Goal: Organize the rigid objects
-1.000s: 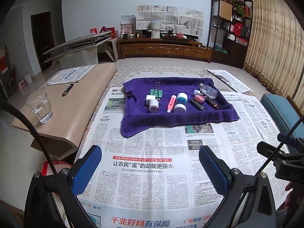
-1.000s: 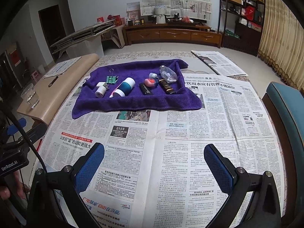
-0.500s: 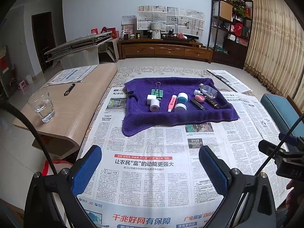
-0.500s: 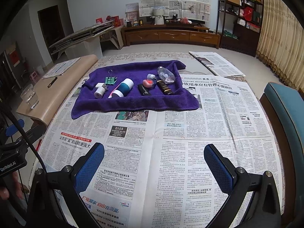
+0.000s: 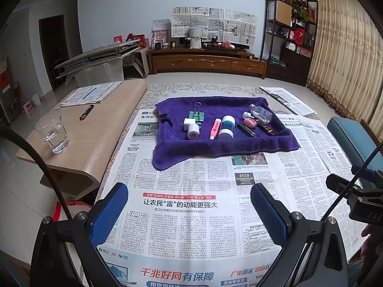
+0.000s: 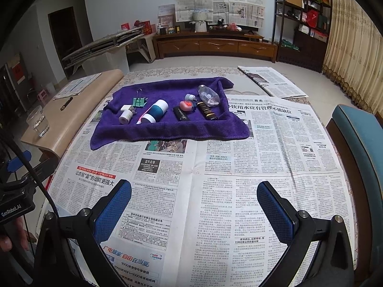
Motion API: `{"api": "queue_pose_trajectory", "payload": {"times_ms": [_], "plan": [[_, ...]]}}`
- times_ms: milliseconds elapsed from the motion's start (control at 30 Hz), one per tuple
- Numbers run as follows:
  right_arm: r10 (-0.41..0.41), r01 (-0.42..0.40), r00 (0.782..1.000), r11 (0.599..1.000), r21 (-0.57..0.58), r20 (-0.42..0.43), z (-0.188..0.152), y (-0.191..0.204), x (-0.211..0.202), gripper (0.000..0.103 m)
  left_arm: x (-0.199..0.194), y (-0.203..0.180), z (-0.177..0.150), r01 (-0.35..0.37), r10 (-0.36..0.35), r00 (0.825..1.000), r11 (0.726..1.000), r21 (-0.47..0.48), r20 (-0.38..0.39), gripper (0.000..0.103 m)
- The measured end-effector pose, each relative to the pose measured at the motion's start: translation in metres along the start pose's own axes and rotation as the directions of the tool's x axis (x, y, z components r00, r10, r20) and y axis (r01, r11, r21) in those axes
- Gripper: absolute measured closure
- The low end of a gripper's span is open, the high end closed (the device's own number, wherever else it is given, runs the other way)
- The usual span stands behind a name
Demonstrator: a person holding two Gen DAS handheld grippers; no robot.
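A tabletop spread with printed newspaper sheets (image 5: 186, 191) fills both views; beside it stands a lower, curved pale wooden side table (image 5: 95, 129); a teal upholstered chair (image 6: 359, 143) sits at the opposite edge. On the far part of the tabletop lies a rumpled deep purple terry towel (image 5: 215, 146), and all the small rigid things rest on it, well apart from both tongs. The left tongs (image 5: 189, 205) hang released above the near newspaper, blue-padded jaws spread wide with nothing between them; the right tongs (image 6: 194, 203) are likewise released and empty over the near newspaper. On the side table stand a clear drinking glass (image 5: 53, 131) and a dark pen (image 5: 86, 112). On the towel, a teal cylinder with white ends (image 5: 227, 126) lies near the middle; a clear plastic bottle with a white cap (image 5: 259, 113) lies toward the far right corner; a black and gold tube (image 6: 207, 111) and a flat black bar with white script (image 6: 182, 114) lie beside it; a green binder clip with wire handles (image 5: 197, 114) sits at the left; just in front of it are a white cube (image 5: 189, 122) and a white tape roll (image 5: 192, 131); a slim pink tube (image 5: 215, 128) lies against the teal cylinder; a small pink and white rounded case (image 5: 250, 122) sits by the bottle's cap.
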State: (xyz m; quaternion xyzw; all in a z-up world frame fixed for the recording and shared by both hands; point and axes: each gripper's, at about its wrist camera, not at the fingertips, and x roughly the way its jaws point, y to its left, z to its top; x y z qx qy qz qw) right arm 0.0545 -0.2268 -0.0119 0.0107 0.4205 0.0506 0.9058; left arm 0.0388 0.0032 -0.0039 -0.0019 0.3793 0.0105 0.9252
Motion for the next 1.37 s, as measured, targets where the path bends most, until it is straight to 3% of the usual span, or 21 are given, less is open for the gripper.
{"api": "queue_pose_trajectory", "payload": {"times_ms": [1367], "plan": [[-0.01, 0.01, 1.0, 1.0, 0.012, 0.0, -0.0021, -0.0073, -0.0011, 0.0, 0.0, -0.0027, 0.0008, 0.003, -0.003, 1.0, 1.0, 0.004, 0.001, 0.0]]}}
